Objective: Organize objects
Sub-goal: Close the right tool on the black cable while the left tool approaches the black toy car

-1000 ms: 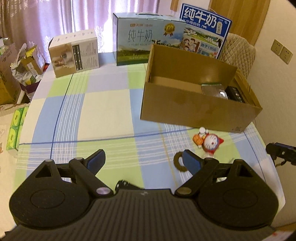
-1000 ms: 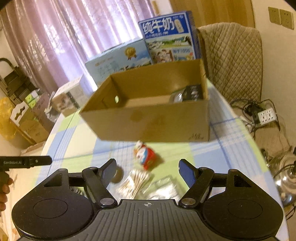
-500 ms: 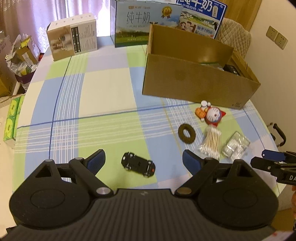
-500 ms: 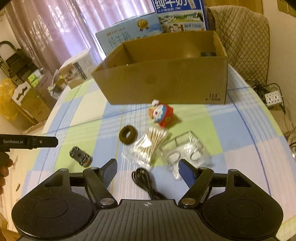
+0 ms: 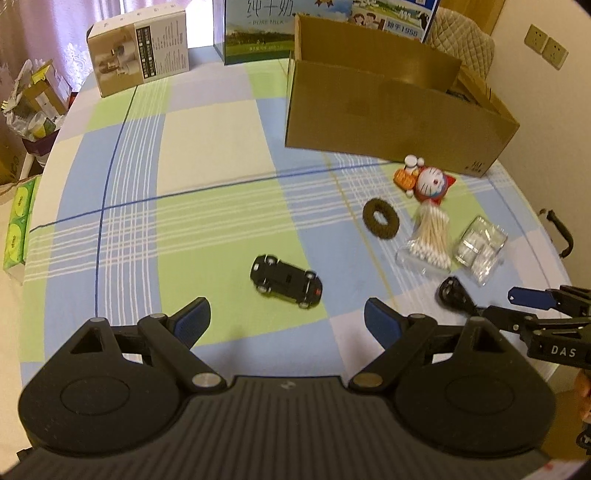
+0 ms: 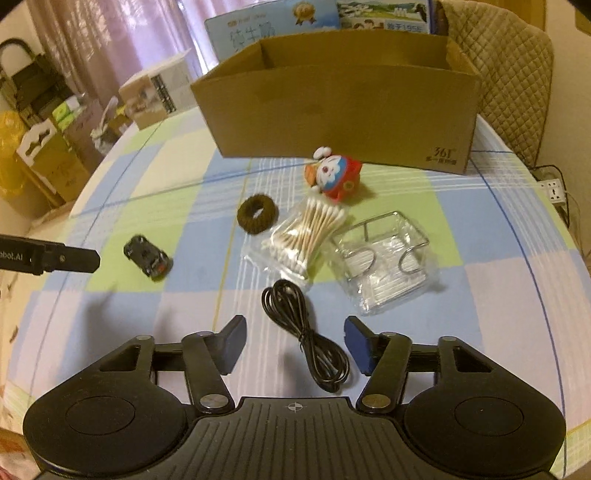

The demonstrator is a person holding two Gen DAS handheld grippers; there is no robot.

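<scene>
An open cardboard box (image 5: 388,110) (image 6: 340,114) stands at the far side of the checked tablecloth. In front of it lie a Doraemon toy (image 5: 424,181) (image 6: 334,175), a brown hair ring (image 5: 381,223) (image 6: 257,214), a bag of cotton swabs (image 5: 430,238) (image 6: 306,236), a clear packet (image 5: 480,247) (image 6: 384,262), a black toy car (image 5: 285,280) (image 6: 147,256) and a coiled black cable (image 6: 306,339). My left gripper (image 5: 286,321) is open, just short of the car. My right gripper (image 6: 293,343) is open, its fingers either side of the cable.
Milk cartons (image 5: 255,33) and a white appliance box (image 5: 140,62) stand at the table's far edge. A quilted chair (image 6: 513,74) is behind the box. Boxes and bags (image 6: 55,147) sit on the floor at left. A power strip (image 6: 554,190) lies on the floor at right.
Both grippers have pulled back from the box toward the near side of the table. The car, cable and the other small items have come into view.
</scene>
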